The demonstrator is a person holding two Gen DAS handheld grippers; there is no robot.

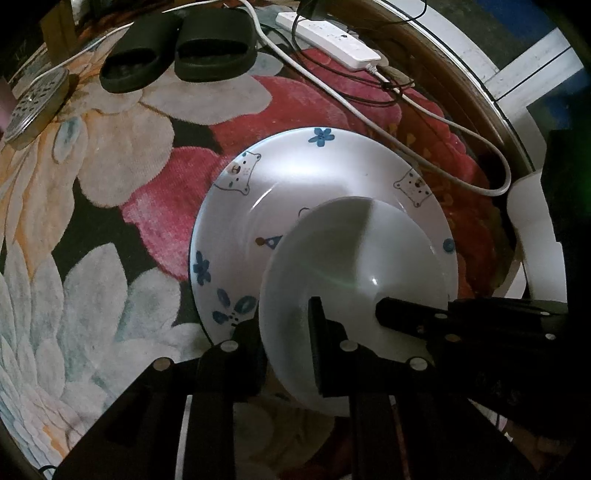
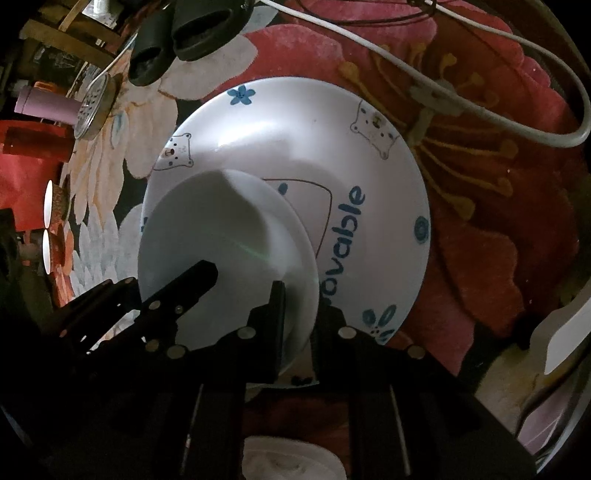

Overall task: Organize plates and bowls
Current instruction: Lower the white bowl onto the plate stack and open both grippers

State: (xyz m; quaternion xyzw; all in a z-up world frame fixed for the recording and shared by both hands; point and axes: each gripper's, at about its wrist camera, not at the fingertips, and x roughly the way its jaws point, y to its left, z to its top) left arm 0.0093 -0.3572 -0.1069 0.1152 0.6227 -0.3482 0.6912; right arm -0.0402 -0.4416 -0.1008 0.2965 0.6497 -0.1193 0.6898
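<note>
A large white plate (image 1: pixel 295 177) with blue flowers and bear drawings lies on the floral rug; it also shows in the right wrist view (image 2: pixel 369 155). A plain white bowl (image 1: pixel 354 258) is held over it, also seen in the right wrist view (image 2: pixel 221 229). My left gripper (image 1: pixel 284 350) is shut on the bowl's near-left rim. My right gripper (image 2: pixel 299 314) is shut on the bowl's opposite rim; its black fingers (image 1: pixel 406 314) reach in from the right in the left wrist view. The left gripper's fingers (image 2: pixel 184 288) show in the right wrist view.
Black slippers (image 1: pixel 177 48) lie at the far edge of the rug (image 1: pixel 110 184). A white power strip (image 1: pixel 328 35) and cables (image 1: pixel 443 125) run behind the plate. A metal perforated tin (image 1: pixel 37 103) sits far left. A pink cup (image 2: pixel 48 107) and red items (image 2: pixel 26 166) stand at left.
</note>
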